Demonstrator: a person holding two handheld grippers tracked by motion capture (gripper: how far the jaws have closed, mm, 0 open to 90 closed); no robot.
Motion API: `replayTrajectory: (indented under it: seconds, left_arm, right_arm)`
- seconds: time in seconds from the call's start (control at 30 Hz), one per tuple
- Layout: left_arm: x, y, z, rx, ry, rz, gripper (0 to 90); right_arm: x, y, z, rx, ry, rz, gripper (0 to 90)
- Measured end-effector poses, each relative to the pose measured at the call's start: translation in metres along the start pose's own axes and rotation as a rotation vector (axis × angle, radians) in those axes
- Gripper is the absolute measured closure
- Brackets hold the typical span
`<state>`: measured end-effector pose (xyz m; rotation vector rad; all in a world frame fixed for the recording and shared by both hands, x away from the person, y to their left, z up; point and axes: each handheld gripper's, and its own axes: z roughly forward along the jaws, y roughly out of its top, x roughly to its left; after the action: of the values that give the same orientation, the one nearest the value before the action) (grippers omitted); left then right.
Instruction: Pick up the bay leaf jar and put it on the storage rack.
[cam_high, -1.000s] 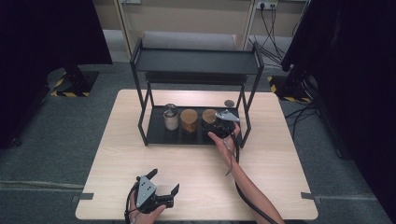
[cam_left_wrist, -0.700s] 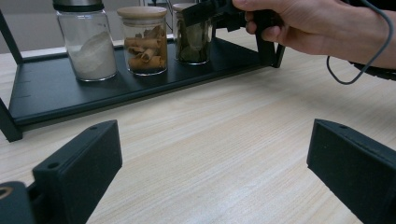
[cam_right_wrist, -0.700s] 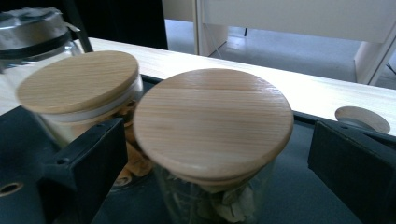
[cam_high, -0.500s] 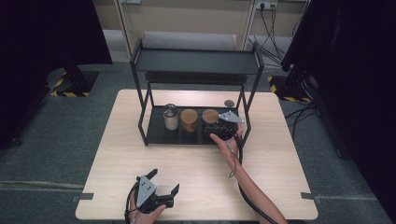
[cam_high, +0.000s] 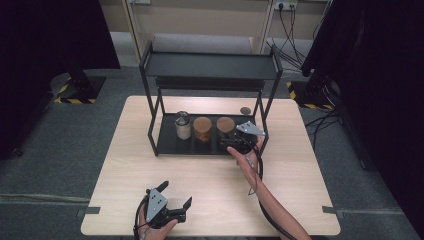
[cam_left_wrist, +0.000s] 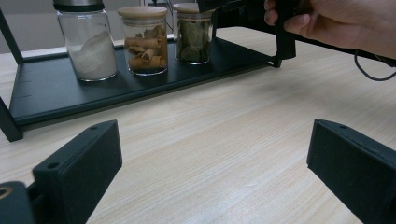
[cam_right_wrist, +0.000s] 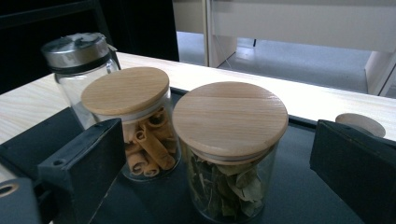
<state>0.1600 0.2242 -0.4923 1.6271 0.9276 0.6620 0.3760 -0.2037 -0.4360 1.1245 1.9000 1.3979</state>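
Glass jars on black shelf rack, two hand-held grippers.
Left gripper (cam_high: 176, 199): jaws wide, empty, near table's front edge. Rack's lower shelf (cam_high: 167, 142), left to right: white-powder jar (cam_high: 183, 125), bark-roll jar (cam_high: 202, 129), leaf jar (cam_high: 225, 126). Right gripper (cam_right_wrist: 219, 154): jaws wide, flanking the leaf jar, not touching it.

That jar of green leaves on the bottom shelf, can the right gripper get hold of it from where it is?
Probably yes: the right gripper is open, its jaws either side of the leaf jar, nothing between.
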Motion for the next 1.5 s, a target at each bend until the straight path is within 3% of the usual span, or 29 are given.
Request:
replayTrajectory:
  seconds: [1.5]
  left_arm:
    - [0.0,0.0,0.0,0.001,0.002,0.001,2.8]
  right_arm:
    - [0.016,-0.016,-0.05,-0.06,0.109,-0.025,3.9]
